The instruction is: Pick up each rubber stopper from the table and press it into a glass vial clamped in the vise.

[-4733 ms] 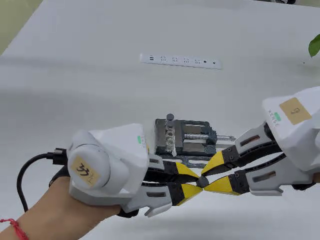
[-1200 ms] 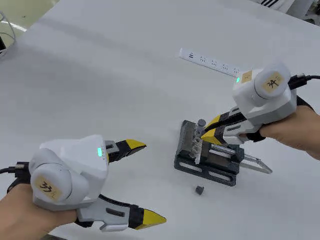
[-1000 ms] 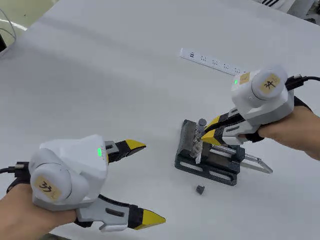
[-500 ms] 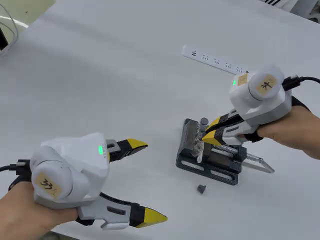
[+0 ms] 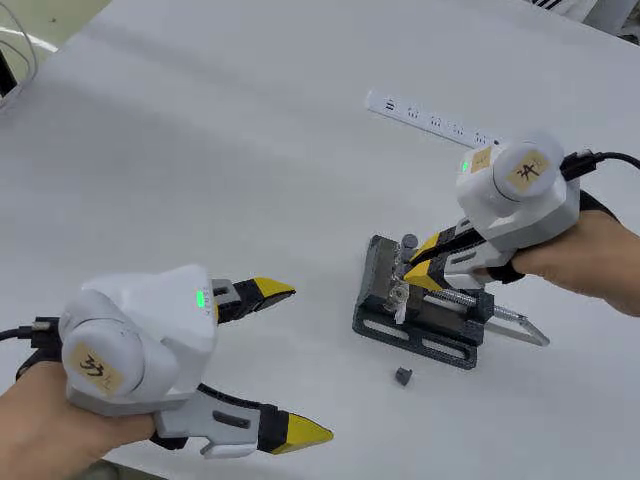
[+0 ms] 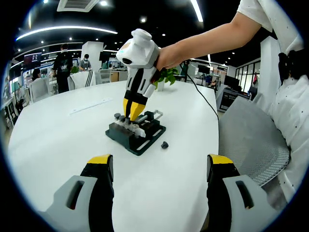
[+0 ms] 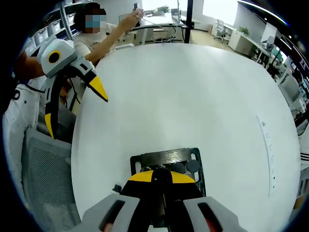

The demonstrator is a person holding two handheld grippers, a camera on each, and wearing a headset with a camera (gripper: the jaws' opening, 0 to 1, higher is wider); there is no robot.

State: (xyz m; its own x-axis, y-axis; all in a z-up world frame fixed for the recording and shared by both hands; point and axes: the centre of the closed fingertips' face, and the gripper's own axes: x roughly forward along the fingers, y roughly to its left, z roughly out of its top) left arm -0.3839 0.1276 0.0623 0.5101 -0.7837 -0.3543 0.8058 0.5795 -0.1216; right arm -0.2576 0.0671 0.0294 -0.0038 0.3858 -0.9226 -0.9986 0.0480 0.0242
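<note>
White matte bench [image 5: 200, 150]: a dark cast-metal vise [image 5: 420, 325] with a threaded screw clamps a row of clear glass vials [image 5: 398, 297], the far one capped by a grey cylindrical rubber stopper [image 5: 409, 241]. Another small dark stopper [image 5: 402, 377] lies loose on the bench just beside the vise base, and a flat white power strip [image 5: 430, 118] lies beyond. Right tongs [image 5: 405, 274], yellow tips drawn together, sit over the vials, any pinched stopper not discernible; left tongs [image 5: 300, 362] gape wide, well apart from the vise.

Bright, even overhead light; soft shadows, fisheye-warped edges.
</note>
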